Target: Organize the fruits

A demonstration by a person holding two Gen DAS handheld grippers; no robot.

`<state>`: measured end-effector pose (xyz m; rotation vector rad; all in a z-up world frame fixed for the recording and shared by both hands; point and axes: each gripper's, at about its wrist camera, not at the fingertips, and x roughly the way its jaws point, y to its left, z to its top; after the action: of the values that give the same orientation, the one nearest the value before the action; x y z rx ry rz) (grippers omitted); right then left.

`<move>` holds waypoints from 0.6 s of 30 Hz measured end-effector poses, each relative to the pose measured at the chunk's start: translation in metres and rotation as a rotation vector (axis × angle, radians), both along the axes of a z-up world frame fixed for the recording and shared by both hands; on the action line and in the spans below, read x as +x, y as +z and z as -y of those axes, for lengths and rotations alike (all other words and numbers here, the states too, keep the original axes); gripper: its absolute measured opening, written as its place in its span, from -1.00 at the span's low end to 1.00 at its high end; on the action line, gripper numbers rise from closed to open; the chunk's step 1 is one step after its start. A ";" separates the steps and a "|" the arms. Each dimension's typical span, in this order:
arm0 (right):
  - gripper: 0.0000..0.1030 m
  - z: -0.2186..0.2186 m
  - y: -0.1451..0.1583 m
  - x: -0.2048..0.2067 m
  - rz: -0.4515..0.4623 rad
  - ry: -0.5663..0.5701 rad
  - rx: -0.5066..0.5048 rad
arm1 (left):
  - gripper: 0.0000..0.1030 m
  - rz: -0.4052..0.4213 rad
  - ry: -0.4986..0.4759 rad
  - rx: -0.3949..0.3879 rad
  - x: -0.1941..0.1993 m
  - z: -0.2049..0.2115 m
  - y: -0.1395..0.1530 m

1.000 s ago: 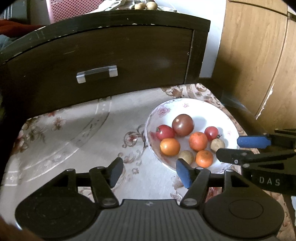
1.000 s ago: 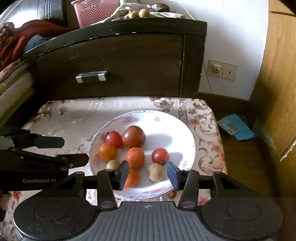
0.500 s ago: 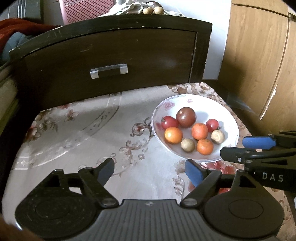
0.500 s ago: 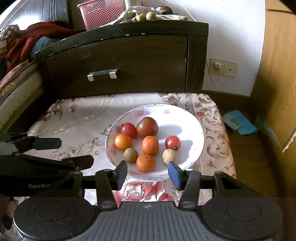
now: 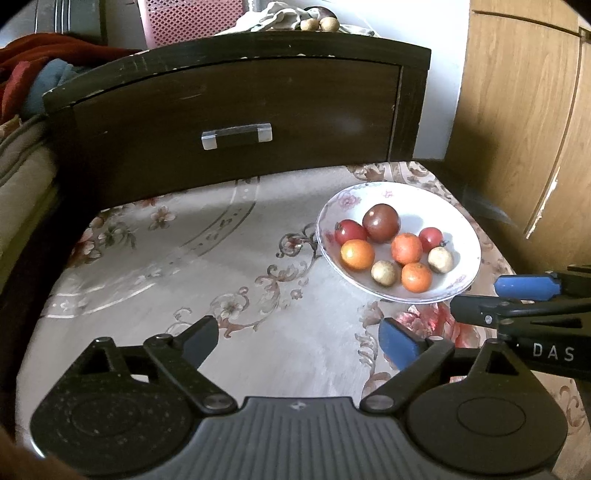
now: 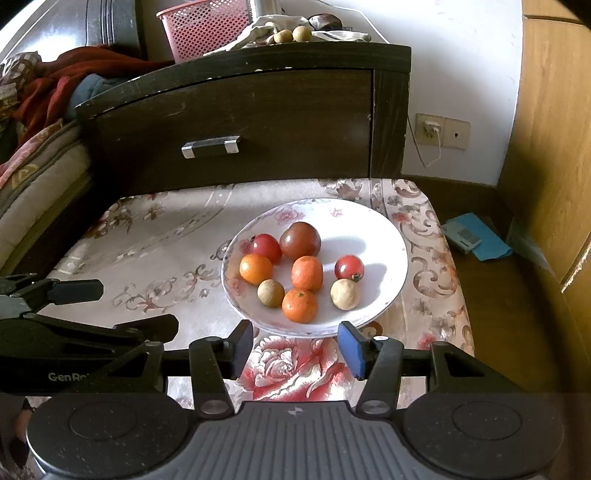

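Two grippers hovered nearest the cameras, above a flowered cloth (image 5: pixel 221 258) covering the low table. The left gripper (image 5: pixel 299 336) had just been spreading its jaws and stood wide apart, with only cloth between them. The right gripper (image 6: pixel 295 347) held its jaws moderately apart, gripping nothing, just short of the near rim of a white plate (image 6: pixel 369 236). On that plate lay eight fruits: three oranges (image 6: pixel 306 273), two red tomatoes (image 6: pixel 349 267), a darker tomato (image 6: pixel 300 240) and two small brown fruits (image 6: pixel 345 294). Beyond stood a dark drawer front (image 6: pixel 258 122), with a pink basket (image 6: pixel 207 29) on top.
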<state>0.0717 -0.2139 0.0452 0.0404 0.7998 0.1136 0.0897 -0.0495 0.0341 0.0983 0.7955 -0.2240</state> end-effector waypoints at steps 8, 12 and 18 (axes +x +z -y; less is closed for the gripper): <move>-0.11 -0.002 0.000 -0.006 -0.003 -0.001 0.000 | 1.00 0.002 0.012 0.005 -0.008 -0.002 -0.001; -0.10 -0.004 -0.001 -0.012 -0.005 -0.001 -0.003 | 1.00 0.003 0.017 0.008 -0.013 -0.004 0.000; -0.10 -0.007 0.000 -0.020 -0.013 -0.003 -0.005 | 1.00 -0.006 0.028 0.011 -0.022 -0.008 -0.002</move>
<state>0.0519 -0.2069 0.0449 0.0377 0.8128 0.1081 0.0674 -0.0420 0.0321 0.0966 0.8035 -0.1937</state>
